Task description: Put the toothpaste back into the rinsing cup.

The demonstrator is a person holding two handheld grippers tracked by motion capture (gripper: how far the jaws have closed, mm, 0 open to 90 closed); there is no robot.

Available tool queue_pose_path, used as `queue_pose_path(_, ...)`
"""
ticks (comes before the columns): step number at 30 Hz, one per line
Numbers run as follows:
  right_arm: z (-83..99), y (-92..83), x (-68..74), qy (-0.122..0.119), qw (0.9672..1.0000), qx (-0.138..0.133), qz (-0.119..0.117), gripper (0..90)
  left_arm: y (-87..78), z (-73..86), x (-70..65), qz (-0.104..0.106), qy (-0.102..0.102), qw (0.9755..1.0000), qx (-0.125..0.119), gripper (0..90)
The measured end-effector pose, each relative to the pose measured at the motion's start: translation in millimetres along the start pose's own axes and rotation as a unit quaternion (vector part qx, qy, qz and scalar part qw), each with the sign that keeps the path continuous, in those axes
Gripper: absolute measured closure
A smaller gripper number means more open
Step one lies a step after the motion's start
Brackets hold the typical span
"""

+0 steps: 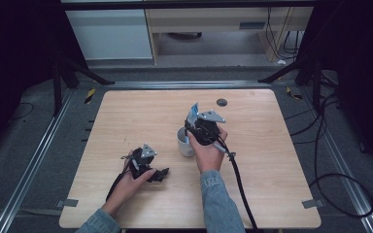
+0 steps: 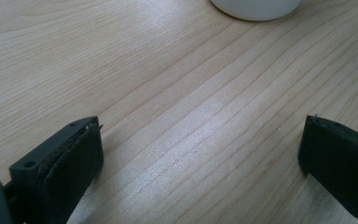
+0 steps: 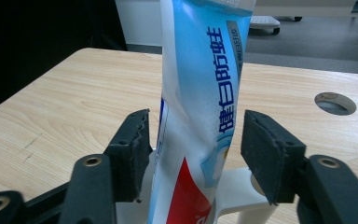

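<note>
A glossy blue-and-white toothpaste tube with a red band point(image 3: 200, 107) is shown upright at frame centre of the right gripper view, its lower end standing in a smooth white ceramic mug point(image 1: 185, 141), which is seen just left of centre in the high view. The placing is judged done; release and withdrawal are left. The right gripper point(image 3: 193, 154) is parted, its ridged black pads point(image 3: 137, 154) standing clear of the tube on both sides. At lower left of the high view, the left gripper point(image 1: 161, 174) is rested wide open, nothing between its jaws, on the pale, matt, fine-grained wooden table point(image 1: 126, 111).
</note>
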State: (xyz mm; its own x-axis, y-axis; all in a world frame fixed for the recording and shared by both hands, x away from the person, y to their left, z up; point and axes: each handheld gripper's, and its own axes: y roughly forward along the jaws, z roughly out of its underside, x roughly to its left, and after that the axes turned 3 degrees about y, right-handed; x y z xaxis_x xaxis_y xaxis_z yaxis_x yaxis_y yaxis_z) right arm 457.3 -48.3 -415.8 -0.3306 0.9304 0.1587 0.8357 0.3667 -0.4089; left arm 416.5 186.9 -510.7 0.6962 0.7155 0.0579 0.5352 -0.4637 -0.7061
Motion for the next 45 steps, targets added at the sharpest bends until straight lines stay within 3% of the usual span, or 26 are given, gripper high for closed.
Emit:
queue_pose_path(18,-2.3,-1.1,-0.2,-0.032,0.9994,0.005,0.016,21.8,0.0,0.0,0.0,0.000,0.000,1.0000,0.000,0.0)
queue_pose_path(28,-3.2,-4.1,0.5,-0.056,0.9980,0.025,0.013,7.8,0.3,0.0,-0.2,-0.001,-0.002,1.0000,-0.001,0.0)
queue_pose_path(45,-12.2,-14.0,0.6,-0.077,0.9956,0.052,0.005,5.2,0.3,-0.2,0.0,-0.001,0.000,1.0000,-0.002,0.0)
